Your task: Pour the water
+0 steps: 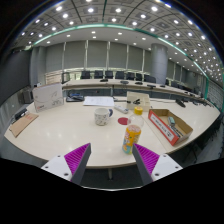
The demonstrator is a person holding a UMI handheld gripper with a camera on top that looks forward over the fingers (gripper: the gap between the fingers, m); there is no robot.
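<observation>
An orange-and-yellow bottle (pixel 131 137) with a light cap stands upright on the pale round table (pixel 70 128), just ahead of my fingers and a little right of the gap between them. A white mug (pixel 102 116) stands farther back, near the table's middle. A yellow cup (pixel 139 107) sits beyond the bottle, with a small red coaster (pixel 123 121) near it. My gripper (pixel 111 160) is open and empty, short of the table's near edge, its purple pads (pixel 77 157) wide apart.
A red-sided open box (pixel 168 126) lies right of the bottle. A white sign (pixel 47 96) stands at the left, with a brown flat item (pixel 22 124) near the left edge. Papers (pixel 98 101) lie at the back. Office desks and chairs fill the room behind.
</observation>
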